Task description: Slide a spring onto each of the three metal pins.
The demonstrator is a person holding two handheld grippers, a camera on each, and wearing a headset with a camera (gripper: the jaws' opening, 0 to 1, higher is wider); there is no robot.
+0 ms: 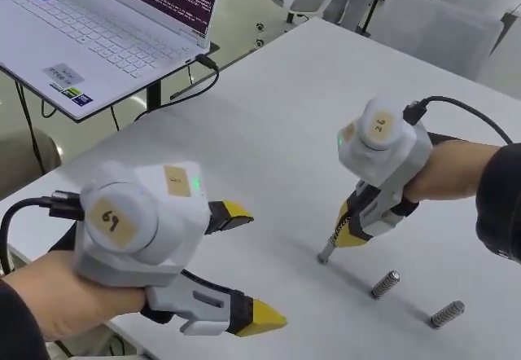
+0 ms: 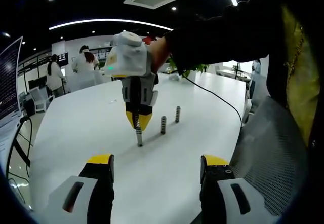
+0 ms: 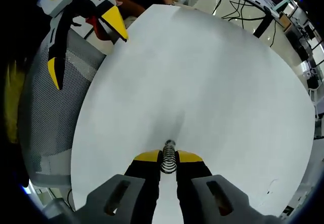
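Left hand pose: grips the left gripper (image 1: pixel 251 266) from behind, close to the table's near edge. The body lies roughly level and the jaws point across the white table (image 1: pixel 269 116) toward the other gripper.
Left gripper state: jaws spread wide, with nothing between the yellow tips; bare tabletop shows in the gap.
Right hand pose: wraps the right gripper (image 1: pixel 343 234) from the side, dark sleeve at the wrist. The body is tipped steeply, nose down to the table.
Right gripper state: jaws drawn in tight on a spring (image 1: pixel 335 238), the coils pinched between the yellow tips.
Spring and pin: the spring runs down out of the tips, and the pin (image 1: pixel 325 255) shows as a plain metal end just beyond them, meeting the table.
Other springs: two more springs (image 1: pixel 384 284) stand on the table near the right gripper, on the side away from the left gripper. They are apart from each other. Whether a pin runs inside each, I cannot tell.
Left gripper view: shows the right gripper (image 2: pixel 137 123) head-on and upright, with all three springs standing vertical in a short row.
Right gripper view: shows the spring (image 3: pixel 168 162) clamped between both pads and the pin tip (image 3: pixel 169 143) ahead of them. The left gripper (image 3: pixel 86 44) is far off, jaws apart.
Head view extra: an open laptop (image 1: pixel 98 26) sits well beyond the left gripper.
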